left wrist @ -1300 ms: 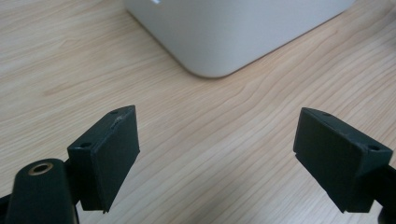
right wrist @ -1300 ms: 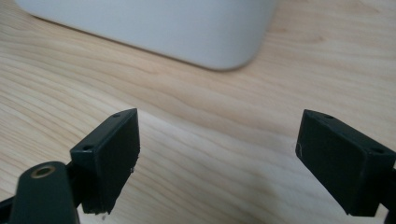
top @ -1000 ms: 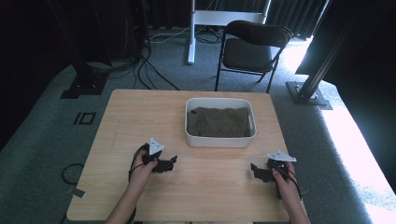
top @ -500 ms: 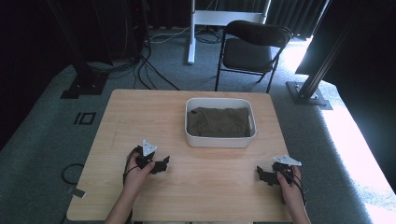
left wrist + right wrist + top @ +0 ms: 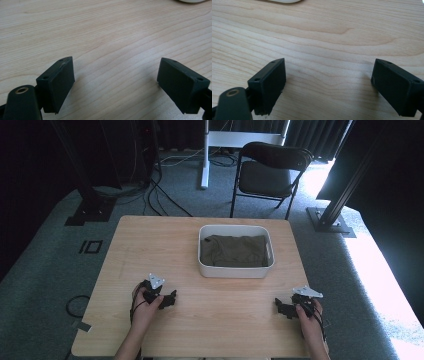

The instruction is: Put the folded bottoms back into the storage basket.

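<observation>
A white rectangular tub [image 5: 235, 270] stands on the wooden table [image 5: 150, 250], right of its middle, with a dark olive cloth [image 5: 234, 251] folded inside. My left gripper [image 5: 171, 298] rests low near the table's front left, held by a hand, its jaws pointing right. In the left gripper view my left gripper [image 5: 116, 82] is open over bare wood. My right gripper [image 5: 280, 307] sits near the front right corner with its jaws pointing left. The right gripper view shows my right gripper [image 5: 329, 85] open, nothing between the pads.
A black folding chair [image 5: 272, 172] stands beyond the table's far edge. Cables [image 5: 165, 195] trail over the grey carpet at the back left. Black stand bases [image 5: 330, 220] sit at either side. A white rim of the tub [image 5: 284, 1] peeks in at the top of the right gripper view.
Both grippers have drawn back toward the table's front edge, away from the tub. The left one slid left, the right one slightly right.
</observation>
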A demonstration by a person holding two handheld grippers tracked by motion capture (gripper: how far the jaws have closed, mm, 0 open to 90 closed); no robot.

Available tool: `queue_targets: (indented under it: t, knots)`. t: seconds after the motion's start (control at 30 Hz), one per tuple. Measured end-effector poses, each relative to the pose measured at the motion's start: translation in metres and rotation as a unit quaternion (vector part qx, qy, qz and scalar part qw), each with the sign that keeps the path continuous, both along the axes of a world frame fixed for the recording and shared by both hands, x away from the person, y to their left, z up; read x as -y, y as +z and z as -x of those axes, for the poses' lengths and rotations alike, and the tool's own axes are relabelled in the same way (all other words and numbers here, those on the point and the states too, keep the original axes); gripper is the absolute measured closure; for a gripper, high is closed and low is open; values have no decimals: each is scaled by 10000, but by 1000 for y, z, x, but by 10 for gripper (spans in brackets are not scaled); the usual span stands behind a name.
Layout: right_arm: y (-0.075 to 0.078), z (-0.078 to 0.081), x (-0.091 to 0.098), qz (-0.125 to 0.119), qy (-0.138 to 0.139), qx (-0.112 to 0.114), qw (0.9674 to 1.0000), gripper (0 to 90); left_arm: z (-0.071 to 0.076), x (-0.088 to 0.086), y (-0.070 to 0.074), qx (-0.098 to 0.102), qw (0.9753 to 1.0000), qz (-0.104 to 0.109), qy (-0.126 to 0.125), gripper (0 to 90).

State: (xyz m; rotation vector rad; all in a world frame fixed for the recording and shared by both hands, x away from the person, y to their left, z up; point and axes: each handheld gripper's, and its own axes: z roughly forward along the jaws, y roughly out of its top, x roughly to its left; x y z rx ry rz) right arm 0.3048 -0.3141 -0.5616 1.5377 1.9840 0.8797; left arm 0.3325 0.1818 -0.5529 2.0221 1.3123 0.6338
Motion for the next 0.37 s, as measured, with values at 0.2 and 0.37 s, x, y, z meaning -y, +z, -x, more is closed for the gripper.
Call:
queue_targets:
  t: [0.2,0.37]
  knots:
    - [0,0,0,1,0,0,10000,120,-1,1,-1,-173,9998,91,101,150]
    - [0,0,0,0,0,2,10000,120,-1,1,-1,-184,9997,90,118,143]
